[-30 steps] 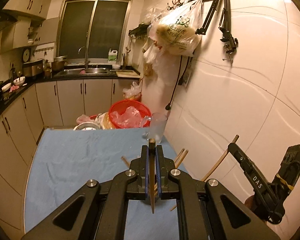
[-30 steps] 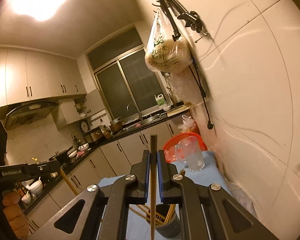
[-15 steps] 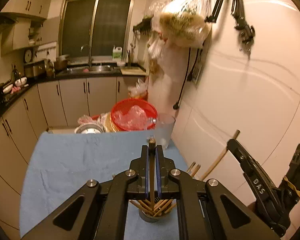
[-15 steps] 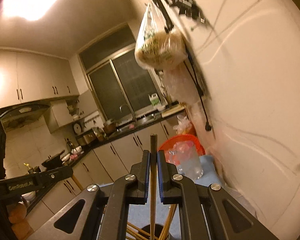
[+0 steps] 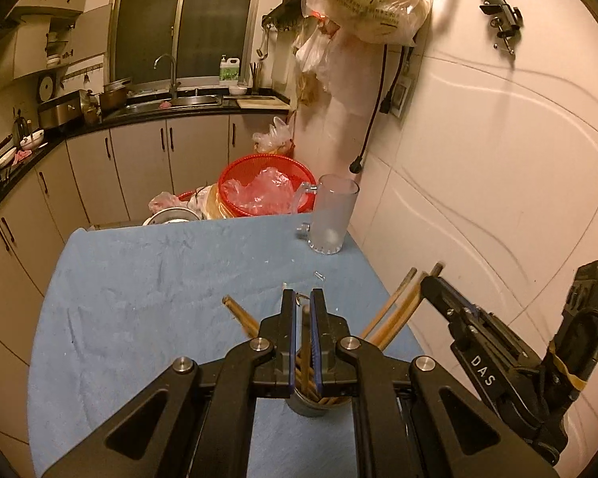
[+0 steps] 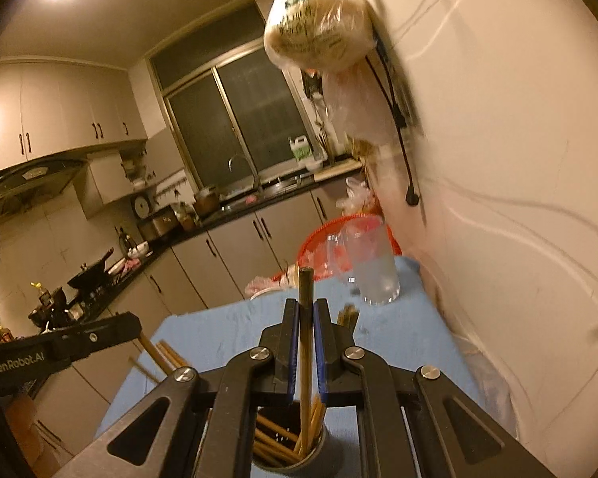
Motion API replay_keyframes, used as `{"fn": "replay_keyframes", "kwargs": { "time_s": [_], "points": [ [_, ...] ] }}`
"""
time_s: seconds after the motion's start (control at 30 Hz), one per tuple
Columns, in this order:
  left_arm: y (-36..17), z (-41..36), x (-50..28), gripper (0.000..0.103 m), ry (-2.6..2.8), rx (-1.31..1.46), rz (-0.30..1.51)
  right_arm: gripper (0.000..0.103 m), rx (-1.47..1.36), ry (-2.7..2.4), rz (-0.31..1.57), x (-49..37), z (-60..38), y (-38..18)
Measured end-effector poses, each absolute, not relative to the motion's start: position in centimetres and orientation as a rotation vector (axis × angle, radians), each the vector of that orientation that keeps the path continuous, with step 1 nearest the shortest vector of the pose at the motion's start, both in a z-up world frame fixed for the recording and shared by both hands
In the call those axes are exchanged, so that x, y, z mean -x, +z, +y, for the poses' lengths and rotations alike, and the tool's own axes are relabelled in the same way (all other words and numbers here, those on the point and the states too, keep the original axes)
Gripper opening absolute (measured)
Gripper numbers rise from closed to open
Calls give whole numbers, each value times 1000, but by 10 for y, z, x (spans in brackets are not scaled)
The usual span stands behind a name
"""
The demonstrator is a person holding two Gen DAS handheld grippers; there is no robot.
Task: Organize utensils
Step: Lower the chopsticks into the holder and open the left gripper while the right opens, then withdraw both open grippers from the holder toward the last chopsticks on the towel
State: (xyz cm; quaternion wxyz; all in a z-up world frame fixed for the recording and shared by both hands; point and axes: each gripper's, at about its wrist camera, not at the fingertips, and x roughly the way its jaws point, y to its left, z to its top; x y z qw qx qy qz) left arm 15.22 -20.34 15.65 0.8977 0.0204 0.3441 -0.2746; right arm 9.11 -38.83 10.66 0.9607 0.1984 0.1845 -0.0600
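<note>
Item: chopstick drop, both hands, over the holder.

- Left gripper [image 5: 303, 310]: your fingers are pinched on one chopstick [image 5: 306, 342], held upright, its lower end down among the sticks in the holder [image 5: 313, 408].
- Right gripper [image 6: 306, 318]: your fingers are pinched on a second chopstick [image 6: 305, 318], upright, tip inside the holder [image 6: 295, 458].
- Holder: dark cup, near edge of the blue cloth [image 5: 139, 286], towards its wall-side corner. It is already well stocked, with sticks fanning out to both sides.
- Glass mug [image 5: 333, 215]: far wall-side corner of the cloth, well apart from the holder.
- Red basket [image 5: 265, 189]: beyond the cloth's far edge.

Step in hand, as I judge it: lowering both sticks into the holder.

Next move: ease each pair of fingers apart so the sticks fall in, then lift straight up, minding the leaning sticks so the cup does not tip.
</note>
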Motion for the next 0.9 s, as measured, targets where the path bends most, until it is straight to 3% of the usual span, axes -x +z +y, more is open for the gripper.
{"fn": "replay_keyframes", "kwargs": {
  "time_s": [0.17,0.47,0.9],
  "points": [
    [154,-197,-152,7,-570,-33,733,10,-432,-103,432,-94,-393,99],
    [162,-171,-131,14,-529,-23,662,12,-451,-108,374,-56,-388,118],
    [131,-108,-124,15,-407,2,677,12,-428,-21,467,-35,-331,95]
  ]
}}
